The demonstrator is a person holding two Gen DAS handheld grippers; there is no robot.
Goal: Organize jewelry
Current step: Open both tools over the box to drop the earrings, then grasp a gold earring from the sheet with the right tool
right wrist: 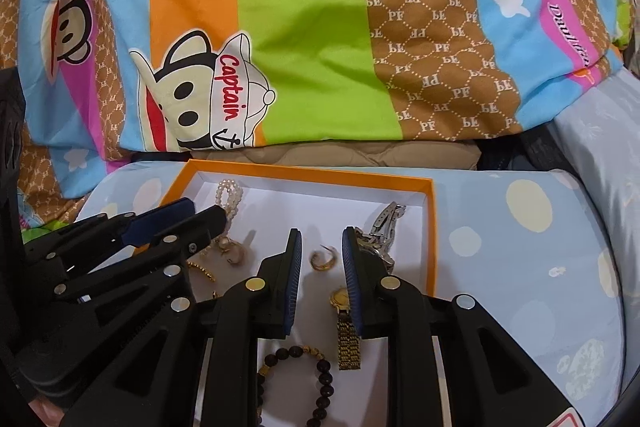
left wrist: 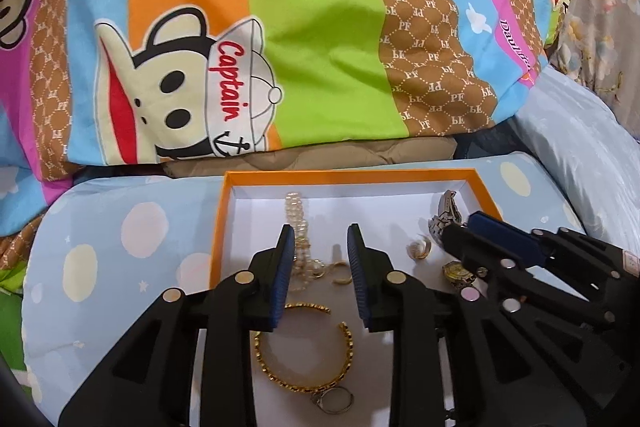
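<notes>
An orange-rimmed box (left wrist: 344,175) with a white floor holds the jewelry. My left gripper (left wrist: 321,233) is open above it, over small gold earrings (left wrist: 340,273) and next to a pearl bracelet (left wrist: 296,211). A gold bangle (left wrist: 304,351) lies below its fingers. My right gripper (right wrist: 318,233) is open over a gold earring (right wrist: 322,259). A gold watch (right wrist: 346,323) lies by its right finger, a silver watch (right wrist: 380,231) behind it, and a dark bead bracelet (right wrist: 304,383) below. Each gripper shows in the other's view, the right one (left wrist: 460,223) and the left one (right wrist: 208,211).
The box (right wrist: 430,227) rests on a light blue polka-dot cushion (left wrist: 120,247). A bright cartoon quilt (left wrist: 280,27) is piled behind it. A pale blue pillow (left wrist: 580,147) lies at the right. A small silver ring (left wrist: 334,401) lies near the bangle.
</notes>
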